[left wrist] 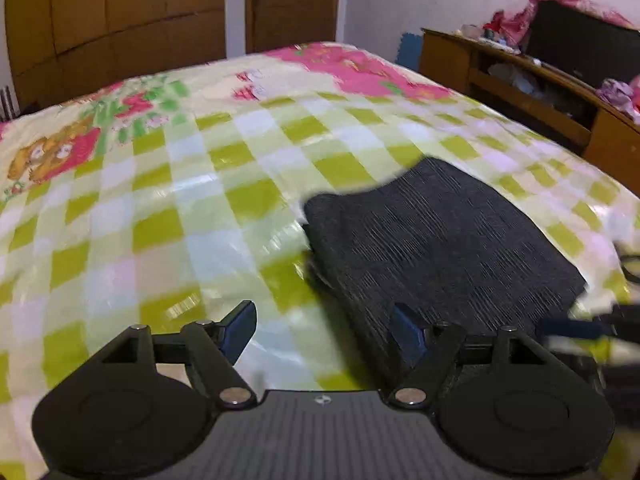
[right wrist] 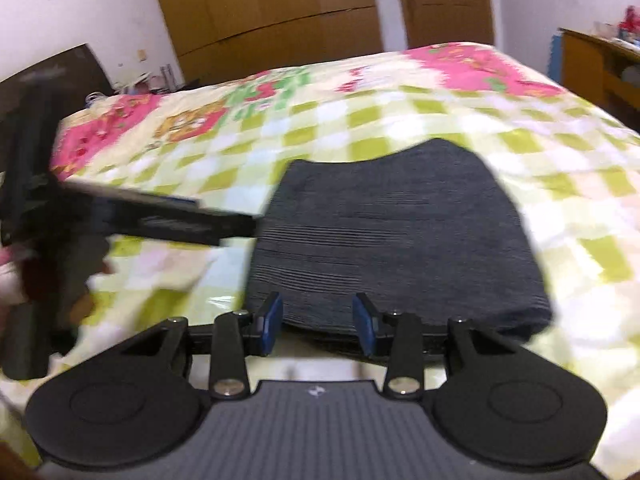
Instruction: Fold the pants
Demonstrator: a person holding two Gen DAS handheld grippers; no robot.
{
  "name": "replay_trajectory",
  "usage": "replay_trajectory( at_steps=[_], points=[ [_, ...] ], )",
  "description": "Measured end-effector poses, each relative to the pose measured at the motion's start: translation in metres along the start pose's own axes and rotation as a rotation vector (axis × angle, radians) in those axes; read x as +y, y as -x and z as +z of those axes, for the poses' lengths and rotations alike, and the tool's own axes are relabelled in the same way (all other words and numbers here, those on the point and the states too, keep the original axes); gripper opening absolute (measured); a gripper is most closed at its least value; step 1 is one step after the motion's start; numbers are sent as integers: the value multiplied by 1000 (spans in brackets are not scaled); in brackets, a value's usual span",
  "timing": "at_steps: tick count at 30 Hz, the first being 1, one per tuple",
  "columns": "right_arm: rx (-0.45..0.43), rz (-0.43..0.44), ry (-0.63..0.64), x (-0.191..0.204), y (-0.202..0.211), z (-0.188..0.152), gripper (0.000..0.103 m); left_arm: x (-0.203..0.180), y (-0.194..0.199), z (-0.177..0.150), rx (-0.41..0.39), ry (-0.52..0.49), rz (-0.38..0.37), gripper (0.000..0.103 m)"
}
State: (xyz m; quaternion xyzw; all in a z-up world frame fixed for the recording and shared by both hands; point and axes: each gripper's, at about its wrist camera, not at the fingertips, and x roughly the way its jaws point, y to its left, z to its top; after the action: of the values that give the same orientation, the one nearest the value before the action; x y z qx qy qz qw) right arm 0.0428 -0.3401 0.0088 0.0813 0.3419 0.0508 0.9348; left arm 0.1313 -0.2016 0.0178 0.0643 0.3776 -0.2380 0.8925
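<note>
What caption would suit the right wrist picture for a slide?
Open right gripper poised at the near edge of folded dark grey pants on a checkered bedspread, left gripper alongside.

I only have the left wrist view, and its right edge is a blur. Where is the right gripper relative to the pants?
Observer: The right gripper sits at the near edge of the folded pants, fingers open with nothing clamped between them.
Operator: And how does my left gripper look from that side?
Observer: The left gripper reaches in from the left, its tip beside the pants' left edge; blur hides whether it touches.
</note>
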Motion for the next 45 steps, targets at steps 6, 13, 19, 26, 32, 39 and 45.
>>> replay_trajectory(
  at_steps=[6,13,19,26,32,39,45],
  points=[
    [56,-114,-114,-40,-9,-3,34,-23,-17,-17,94,-28,9,86],
    [39,-116,-99,-28,9,-5,36,-22,-3,-23,100,6,-9,87],
    [45,-151,-85,-20,22,-5,36,-25,18,-33,77,45,-77,87],
    [64,-187,-96,-15,38,-11,36,-29,34,-37,61,66,-103,88],
    [63,-189,-103,-6,47,-14,36,-33,44,-40,47,69,-99,92],
    [69,-200,-72,0,58,-15,37,-46,55,-41,32,53,-85,93],
    [54,-203,-58,1,73,-12,37,-60,74,-34,-7,38,-78,93]
  ],
)
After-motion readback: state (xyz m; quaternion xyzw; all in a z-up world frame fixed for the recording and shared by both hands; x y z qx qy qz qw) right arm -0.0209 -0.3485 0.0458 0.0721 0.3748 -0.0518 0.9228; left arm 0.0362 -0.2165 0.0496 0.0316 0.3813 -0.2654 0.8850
